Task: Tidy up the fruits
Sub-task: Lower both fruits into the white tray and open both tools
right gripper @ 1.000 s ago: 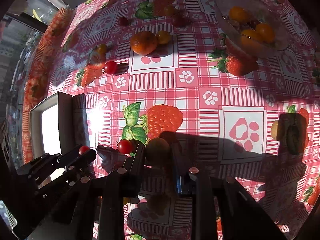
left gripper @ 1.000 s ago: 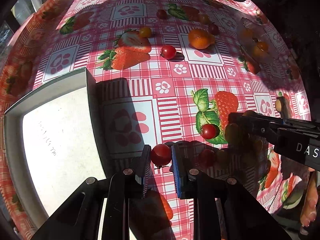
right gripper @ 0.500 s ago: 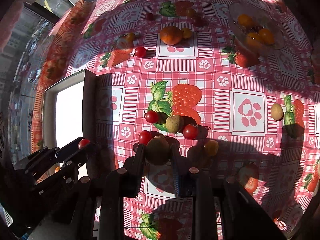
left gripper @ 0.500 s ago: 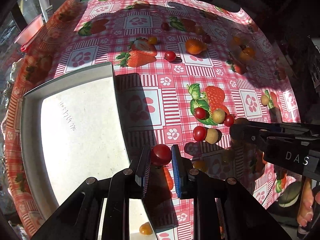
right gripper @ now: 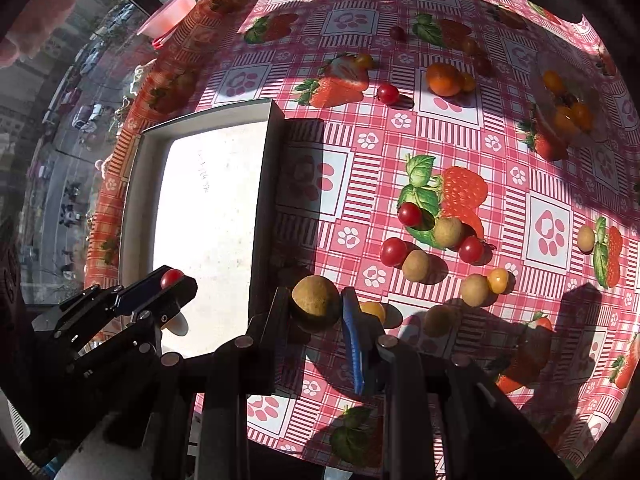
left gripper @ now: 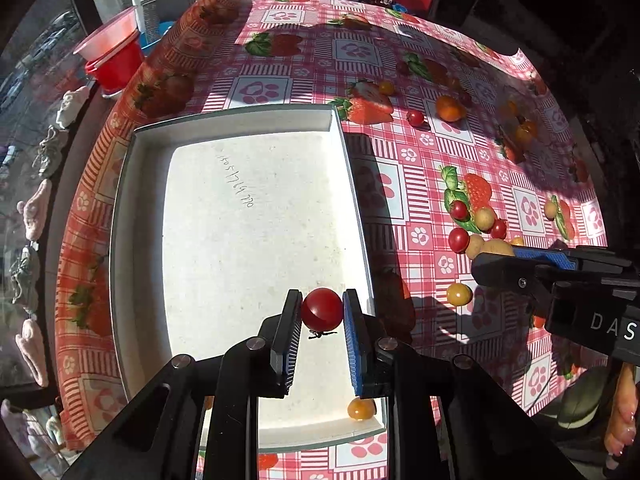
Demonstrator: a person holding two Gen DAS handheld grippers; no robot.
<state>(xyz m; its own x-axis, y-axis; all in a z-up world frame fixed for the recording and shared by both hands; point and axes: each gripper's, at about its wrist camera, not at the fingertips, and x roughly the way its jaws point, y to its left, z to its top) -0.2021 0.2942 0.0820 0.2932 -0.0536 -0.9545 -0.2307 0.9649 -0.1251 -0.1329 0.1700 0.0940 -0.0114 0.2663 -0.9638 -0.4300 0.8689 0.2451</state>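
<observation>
Over the white tray (left gripper: 140,216), the left gripper (left gripper: 322,312) pinches a red cherry tomato (left gripper: 322,309) between its pads, while to its right, just past the tray's wall, the right gripper (right gripper: 316,304) clamps a brownish round fruit (right gripper: 315,300) above the tablecloth (right gripper: 440,128).

Table under red strawberry-print cloth (left gripper: 404,184), white tray (left gripper: 140,208), scattered cherry tomatoes (right gripper: 409,214), tan round fruits (right gripper: 416,265), an orange (right gripper: 442,79)

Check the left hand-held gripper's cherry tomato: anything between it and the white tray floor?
Nothing visible. The cherry tomato, clamped in the left hand-held gripper, hangs over bare floor of the white tray. The only fruit inside, a yellow tomato, sits off in the near corner.
</observation>
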